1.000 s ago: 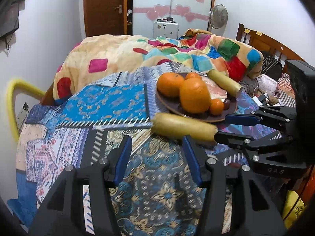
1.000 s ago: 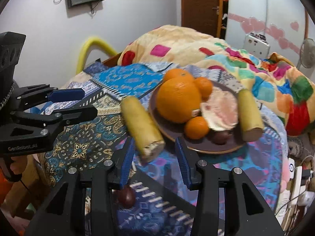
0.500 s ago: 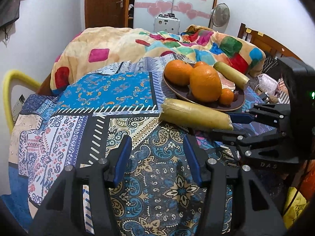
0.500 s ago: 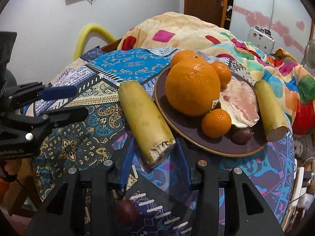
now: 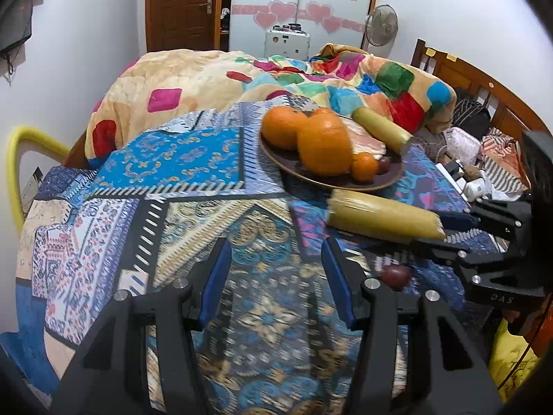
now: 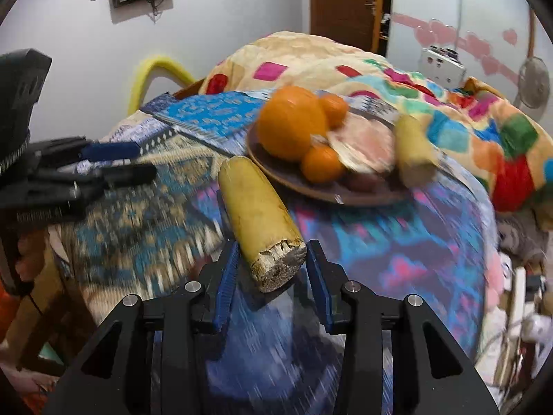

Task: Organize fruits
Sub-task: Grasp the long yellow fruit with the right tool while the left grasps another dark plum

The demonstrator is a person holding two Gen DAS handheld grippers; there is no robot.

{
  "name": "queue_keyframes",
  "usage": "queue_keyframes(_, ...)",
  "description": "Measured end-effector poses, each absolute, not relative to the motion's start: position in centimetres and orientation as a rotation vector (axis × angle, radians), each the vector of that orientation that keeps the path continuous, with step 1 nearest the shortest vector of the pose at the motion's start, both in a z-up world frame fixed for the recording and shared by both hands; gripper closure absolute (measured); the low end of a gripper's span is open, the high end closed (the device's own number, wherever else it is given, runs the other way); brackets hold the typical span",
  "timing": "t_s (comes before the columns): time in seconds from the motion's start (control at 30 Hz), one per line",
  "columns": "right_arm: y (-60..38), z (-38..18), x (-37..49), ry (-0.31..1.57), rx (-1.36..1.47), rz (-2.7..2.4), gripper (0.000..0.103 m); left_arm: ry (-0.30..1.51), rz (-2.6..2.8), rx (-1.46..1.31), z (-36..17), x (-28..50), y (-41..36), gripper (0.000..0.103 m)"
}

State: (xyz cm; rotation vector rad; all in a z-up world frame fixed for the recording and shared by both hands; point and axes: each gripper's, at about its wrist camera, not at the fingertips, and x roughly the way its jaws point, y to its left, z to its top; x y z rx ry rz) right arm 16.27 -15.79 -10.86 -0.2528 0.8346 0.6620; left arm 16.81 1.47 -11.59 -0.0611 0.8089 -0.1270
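Two yellow cut stalks: one at frame centre between the right hand-held gripper fingers, contact unclear; the other on the brown plate upper right. Four oranges there: two large, two small. A dark fruit lies on the patterned cloth. Left hand-held gripper gapes wide, holding nothing.
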Motion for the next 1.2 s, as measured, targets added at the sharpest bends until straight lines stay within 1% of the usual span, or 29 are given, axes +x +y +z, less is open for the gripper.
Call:
queue_keyframes(0.27,-21.8,-11.2,13.8,0.877,-0.236,0.586,0.067,0.825,-0.158,-0.033,-11.5,15.4,-2.5,0.048)
queue_keyframes(0.33,-22.1,-11.2,13.2,0.866,-0.269,0.568,0.067,0.826,-0.138,-0.012,-11.8,15.3,-3.4,0.047)
queue_keyframes(0.47,-22.5,-10.4,12.5,0.820,-0.280,0.552,0.067,0.842,-0.139,-0.011,-12.2,15.2,-4.5,0.047)
queue_keyframes(0.53,-22.4,-9.7,12.4,0.788,-0.281,0.559,0.063,0.837,-0.146,-0.009,-12.2,14.9,-4.9,0.047)
queue_keyframes(0.6,-22.5,-9.3,12.4,0.765,-0.279,0.566,0.052,0.839,-0.156,-0.005,-12.1,14.8,-5.4,0.045)
queue_keyframes(0.67,-22.0,-9.0,13.0,0.749,-0.265,0.586,0.046,0.849,-0.165,-0.006,-12.3,15.0,-5.8,0.044)
queue_keyframes(0.97,-20.1,-11.1,16.1,0.815,-0.240,0.623,0.046,0.893,-0.220,0.001,-14.7,16.5,-7.2,0.044)
queue_keyframes(1.0,-20.1,-11.3,16.3,0.820,-0.231,0.623,0.049,0.887,-0.218,0.002,-14.8,16.7,-7.2,0.045)
queue_keyframes(1.03,-20.0,-11.5,16.4,0.825,-0.230,0.625,0.052,0.875,-0.214,0.006,-14.9,16.7,-7.2,0.049)
queue_keyframes(1.07,-19.9,-11.7,16.6,0.829,-0.227,0.627,0.059,0.867,-0.215,0.012,-14.9,16.7,-7.3,0.052)
queue_keyframes(1.1,-19.8,-11.9,16.6,0.834,-0.226,0.627,0.062,0.859,-0.217,0.016,-14.9,16.7,-7.3,0.059)
queue_keyframes(1.13,-19.7,-12.1,16.7,0.832,-0.226,0.626,0.063,0.854,-0.226,0.013,-14.9,16.7,-7.3,0.065)
queue_keyframes(1.17,-19.7,-12.1,16.6,0.824,-0.224,0.626,0.063,0.853,-0.230,0.009,-14.9,16.7,-7.2,0.069)
queue_keyframes(1.2,-19.6,-12.1,16.6,0.820,-0.225,0.625,0.064,0.852,-0.231,0.003,-14.9,16.7,-7.1,0.077)
